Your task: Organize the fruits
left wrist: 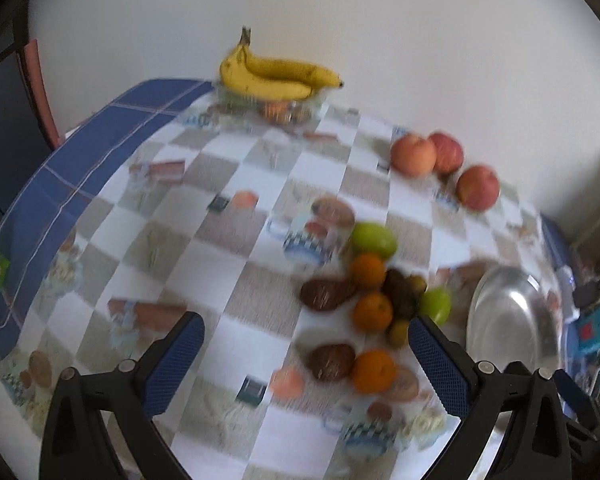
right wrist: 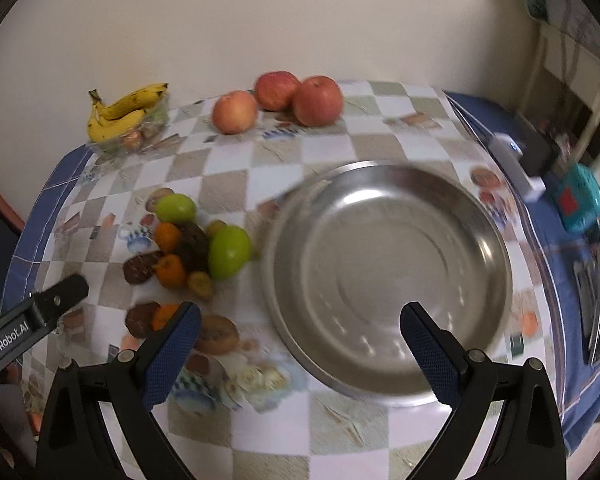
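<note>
Wall point(right wrist: 260, 20) plain and pale behind a checkered tablecloth point(right wrist: 228, 184) over blue cloth — steel plate point(right wrist: 384, 276) bare at the right. Left gripper point(left wrist: 306, 338) and right gripper point(right wrist: 300, 326) both gape wide, holding nothing — three apples point(right wrist: 278, 102) near the wall, bananas point(right wrist: 122, 114) atop a clear bowl, small fruit pile point(right wrist: 192, 248) just beside the plate.

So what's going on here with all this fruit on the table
A person holds a claw in each hand over a checkered table, sorting fruit. Both the left claw and right claw are open and hold nothing. The steel plate has no fruit in it yet. Oranges, green apples and dark fruits lie piled beside it; three red apples and bananas sit near the wall.
</note>
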